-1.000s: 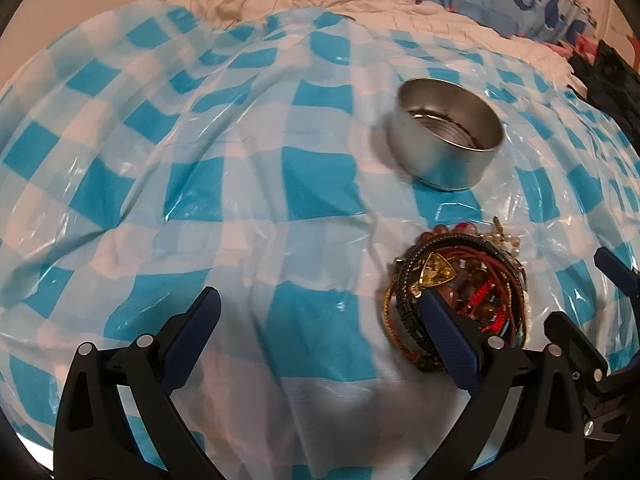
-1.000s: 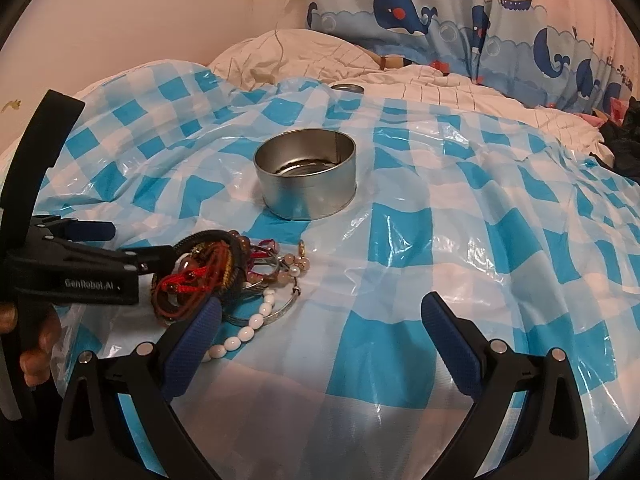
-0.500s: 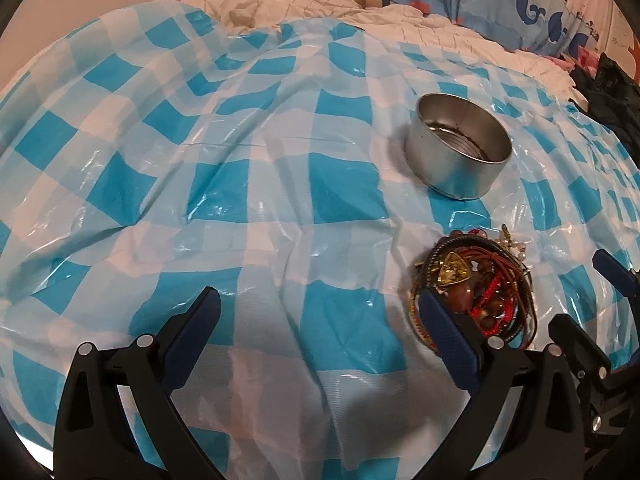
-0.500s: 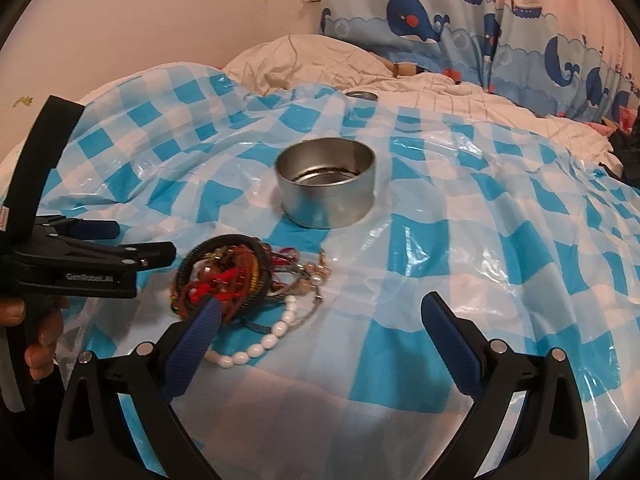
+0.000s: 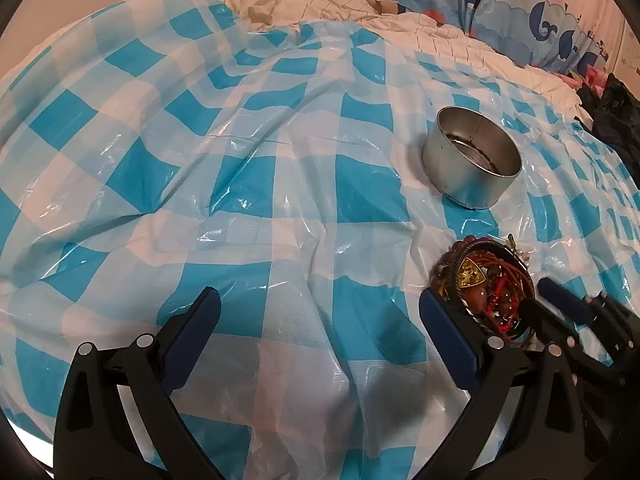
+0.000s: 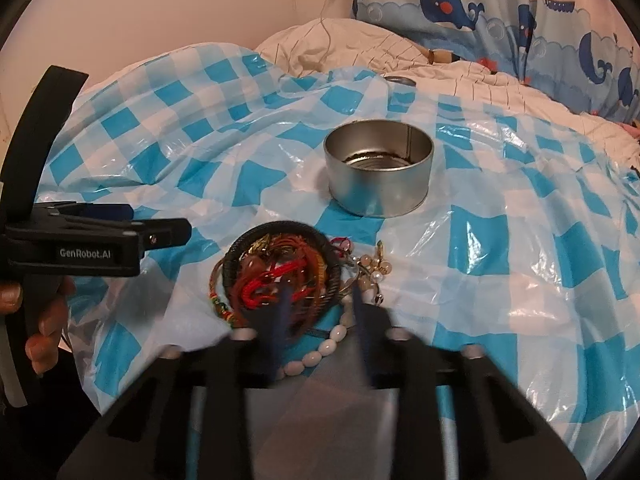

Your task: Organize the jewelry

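A pile of bracelets and bead strings (image 6: pixel 280 276) lies on the blue-checked plastic sheet (image 6: pixel 520 264); it also shows in the left wrist view (image 5: pixel 484 284). An empty round metal tin (image 6: pixel 378 172) stands just behind it, also in the left wrist view (image 5: pixel 472 162). My right gripper (image 6: pixel 320 300) is over the near edge of the pile, its fingers blurred and half closed, straddling the dark bracelets and white beads. My left gripper (image 5: pixel 320 316) is open and empty, left of the pile; its right finger (image 5: pixel 448 340) is beside the pile.
A white quilt (image 6: pixel 360 48) and a whale-print blanket (image 6: pixel 500 12) lie behind the sheet. A small metal lid (image 6: pixel 400 80) rests at the sheet's far edge. Dark clothing (image 5: pixel 616 116) lies at the right. The sheet is wrinkled.
My right gripper moved forward and left onto the pile and its fingers have come much closer together. My left gripper drew back slightly and stayed open.
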`<state>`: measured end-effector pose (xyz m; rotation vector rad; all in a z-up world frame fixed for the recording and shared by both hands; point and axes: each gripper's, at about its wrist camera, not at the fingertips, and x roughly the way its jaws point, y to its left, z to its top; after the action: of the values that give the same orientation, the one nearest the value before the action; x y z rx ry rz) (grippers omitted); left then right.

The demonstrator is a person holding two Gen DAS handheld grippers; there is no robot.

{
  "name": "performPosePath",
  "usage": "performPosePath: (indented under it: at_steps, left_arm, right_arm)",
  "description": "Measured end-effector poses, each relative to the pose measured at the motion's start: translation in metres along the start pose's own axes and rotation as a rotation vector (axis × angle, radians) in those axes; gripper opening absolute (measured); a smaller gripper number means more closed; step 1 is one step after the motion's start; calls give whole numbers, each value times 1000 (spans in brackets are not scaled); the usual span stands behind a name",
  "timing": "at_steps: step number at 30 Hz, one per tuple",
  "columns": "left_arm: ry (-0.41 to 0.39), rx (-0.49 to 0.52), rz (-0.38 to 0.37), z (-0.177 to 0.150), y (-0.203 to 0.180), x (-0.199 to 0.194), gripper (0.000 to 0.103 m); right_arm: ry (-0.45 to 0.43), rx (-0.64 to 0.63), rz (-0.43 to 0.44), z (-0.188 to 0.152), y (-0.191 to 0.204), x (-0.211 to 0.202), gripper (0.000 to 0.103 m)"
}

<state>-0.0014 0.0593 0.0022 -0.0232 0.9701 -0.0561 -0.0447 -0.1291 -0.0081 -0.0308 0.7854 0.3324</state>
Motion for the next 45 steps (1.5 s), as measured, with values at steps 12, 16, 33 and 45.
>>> performPosePath:
  at_steps: [12,16,33,45]
  left_arm:
    - [7,32,-16,0,-13,3,95]
    - [10,33,-21,0,-14,4,95]
    - [9,14,-24,3,-14,7,95]
    - [-2,15,-24,2,-12,3,95]
  right_arm:
    - [-102,115,38,8,-24,-26,3]
    - [-153,153,32,10,-34,-39,0]
    - [-140,43,84,7,-6,-36,68]
    - [-47,-26,27,0,0,-6,2]
